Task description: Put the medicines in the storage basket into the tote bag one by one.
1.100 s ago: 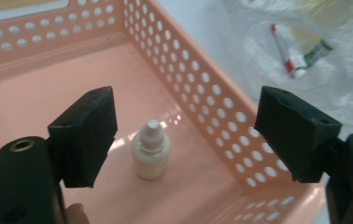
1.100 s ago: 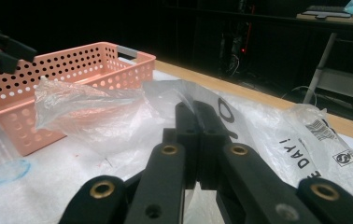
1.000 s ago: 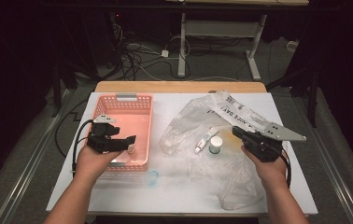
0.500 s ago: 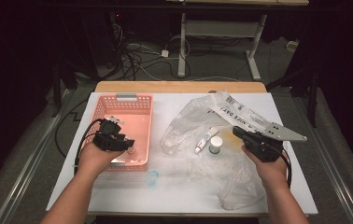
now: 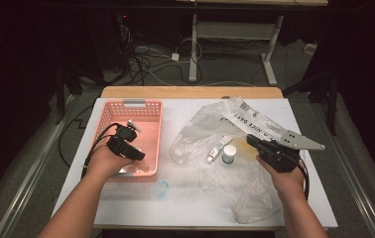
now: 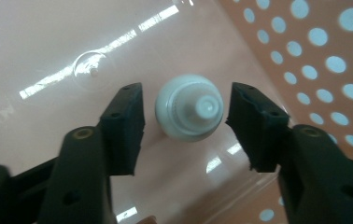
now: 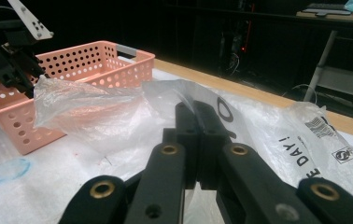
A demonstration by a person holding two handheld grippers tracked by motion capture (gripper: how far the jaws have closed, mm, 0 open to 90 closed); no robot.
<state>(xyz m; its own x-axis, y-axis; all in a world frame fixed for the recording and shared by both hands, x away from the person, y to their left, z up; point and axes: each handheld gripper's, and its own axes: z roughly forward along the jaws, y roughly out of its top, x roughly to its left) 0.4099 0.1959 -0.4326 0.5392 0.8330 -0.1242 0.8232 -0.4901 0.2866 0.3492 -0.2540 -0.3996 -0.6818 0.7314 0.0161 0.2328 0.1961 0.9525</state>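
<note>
High view: my left gripper (image 5: 135, 154) is down inside the pink perforated basket (image 5: 107, 117), near its front right corner, hand tilted over the rim. My right gripper (image 5: 253, 141) sits level on the far side of the white table (image 5: 185, 208), resting on the crumpled clear plastic bag (image 5: 255, 193). In the bag, between the two hands, I see a small white tube (image 5: 215, 149) lying beside a round jar with a white lid (image 5: 229, 152). A faint blue ring mark (image 5: 161, 188) shows on the table just in front of the basket.

Left gripper view: a small white bottle, cap end toward the camera (image 6: 189, 113), lies on the glossy pink basket floor (image 6: 48, 42) between my two black jaws. The jaws have just been closing, then eased slightly apart — there is a sliver of gap on each side of the bottle, so they stand spread around it, not pinching. The holed basket wall (image 6: 314, 51) rises to the right.

Right gripper view: my jaws are pressed together on a fold of the plastic bag (image 7: 118, 116), whose black printed lettering (image 7: 300, 154) lies to the right. The basket (image 7: 95, 60) stands beyond at left, with the left gripper (image 7: 6, 60) reaching into it — tips hidden by the wall
</note>
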